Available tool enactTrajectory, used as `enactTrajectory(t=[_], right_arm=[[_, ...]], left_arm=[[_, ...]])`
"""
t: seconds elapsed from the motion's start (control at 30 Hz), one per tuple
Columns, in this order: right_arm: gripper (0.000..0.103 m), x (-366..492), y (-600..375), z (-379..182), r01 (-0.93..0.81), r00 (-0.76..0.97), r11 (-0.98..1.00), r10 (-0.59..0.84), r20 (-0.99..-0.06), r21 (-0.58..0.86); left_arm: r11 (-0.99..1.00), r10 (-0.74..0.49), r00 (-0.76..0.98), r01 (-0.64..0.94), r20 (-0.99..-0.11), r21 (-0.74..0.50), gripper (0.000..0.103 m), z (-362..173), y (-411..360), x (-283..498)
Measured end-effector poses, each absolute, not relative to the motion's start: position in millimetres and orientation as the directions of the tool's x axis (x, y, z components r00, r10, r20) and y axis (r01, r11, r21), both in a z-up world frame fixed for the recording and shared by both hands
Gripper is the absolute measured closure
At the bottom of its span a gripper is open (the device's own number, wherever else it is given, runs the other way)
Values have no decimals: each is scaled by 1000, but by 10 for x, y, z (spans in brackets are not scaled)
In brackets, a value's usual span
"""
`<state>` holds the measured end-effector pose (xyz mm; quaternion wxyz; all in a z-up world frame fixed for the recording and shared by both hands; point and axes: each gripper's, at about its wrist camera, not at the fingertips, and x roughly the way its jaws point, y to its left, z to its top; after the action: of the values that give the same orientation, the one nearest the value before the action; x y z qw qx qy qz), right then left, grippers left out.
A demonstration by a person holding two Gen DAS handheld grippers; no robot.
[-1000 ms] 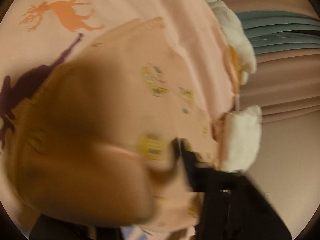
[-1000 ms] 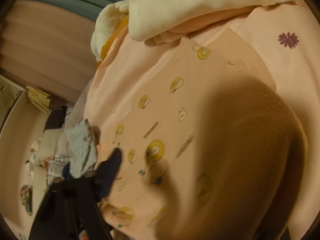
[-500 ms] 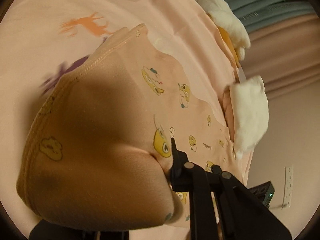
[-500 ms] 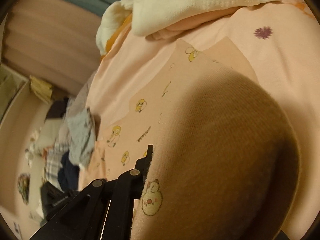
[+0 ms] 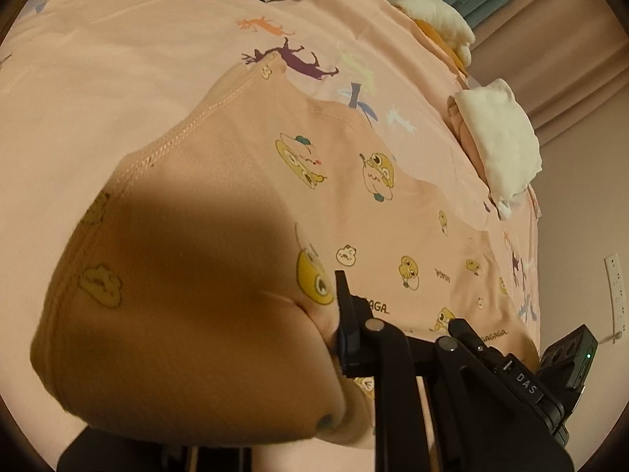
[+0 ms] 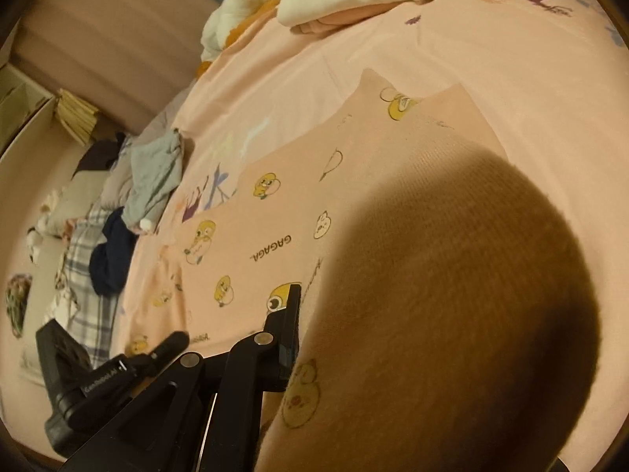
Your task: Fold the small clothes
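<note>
1. You are holding a small peach garment (image 5: 354, 204) printed with yellow cartoon ducks and the word "GAGAGA"; its stitched hem is running from about 12 o'clock down to 9 o'clock in the left wrist view.
2. Most of it is lying spread on the pink animal-print bedsheet (image 5: 118, 78), while a lifted fold is bulging close to each camera and sitting in shadow.
3. Your left gripper (image 5: 338, 338) is pinching that fold: the cloth is wrapping the one visible finger at roughly 6 o'clock and hiding the other.
4. Your right gripper (image 6: 297, 338) is likewise clamping the garment (image 6: 275, 212), the raised cloth filling the view from 3 to 6 o'clock.
5. A folded white garment (image 5: 499, 137) is sitting at 2 o'clock, well apart, and a grey garment (image 6: 157, 173) is lying crumpled at 9 o'clock in the right view.
</note>
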<state>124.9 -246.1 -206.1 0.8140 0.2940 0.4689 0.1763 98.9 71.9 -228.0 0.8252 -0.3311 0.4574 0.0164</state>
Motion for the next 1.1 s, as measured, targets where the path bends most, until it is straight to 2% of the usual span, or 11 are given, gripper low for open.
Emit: enactTrajectory(t=[0.07, 0.23, 0.5, 0.6, 0.63, 0.7, 0.73, 0.83, 0.9, 1.1], right_arm=[[91, 1215, -2451, -2058, -12, 511, 792, 529, -678, 610], [91, 1066, -2529, -2099, -26, 550, 795, 517, -656, 605], [91, 869, -2623, -2128, -12, 568, 780, 520, -637, 626], [91, 788, -2687, -2144, -5, 576, 769, 524, -627, 639], [91, 774, -2702, -2158, 2, 571, 760, 533, -624, 650], [91, 721, -2736, -2155, 2, 575, 760, 531, -623, 650], [91, 696, -2733, -2139, -6, 582, 775, 517, -628, 632], [91, 615, -2675, -2080, -24, 596, 836, 452, -664, 548], [91, 584, -2668, -2069, -17, 602, 853, 426, -675, 522], [93, 459, -2693, -2089, -13, 617, 890, 366, -696, 456]], left_arm=[[778, -280, 600, -316, -749, -544, 84, -2311, 725, 926], [730, -319, 643, -301, -696, -613, 79, -2376, 827, 791], [726, -325, 656, -289, -681, -624, 77, -2354, 932, 550], [774, -263, 653, -298, -711, -560, 77, -2308, 932, 416], [807, -228, 644, -294, -730, -512, 80, -2290, 922, 369], [865, -159, 655, -268, -738, -424, 78, -2281, 924, 227], [881, -126, 666, -265, -735, -391, 80, -2293, 939, 157], [864, -132, 662, -287, -737, -413, 85, -2342, 1024, 141], [879, -112, 660, -282, -742, -384, 89, -2336, 1016, 121], [910, -61, 658, -272, -751, -313, 91, -2345, 1001, 25]])
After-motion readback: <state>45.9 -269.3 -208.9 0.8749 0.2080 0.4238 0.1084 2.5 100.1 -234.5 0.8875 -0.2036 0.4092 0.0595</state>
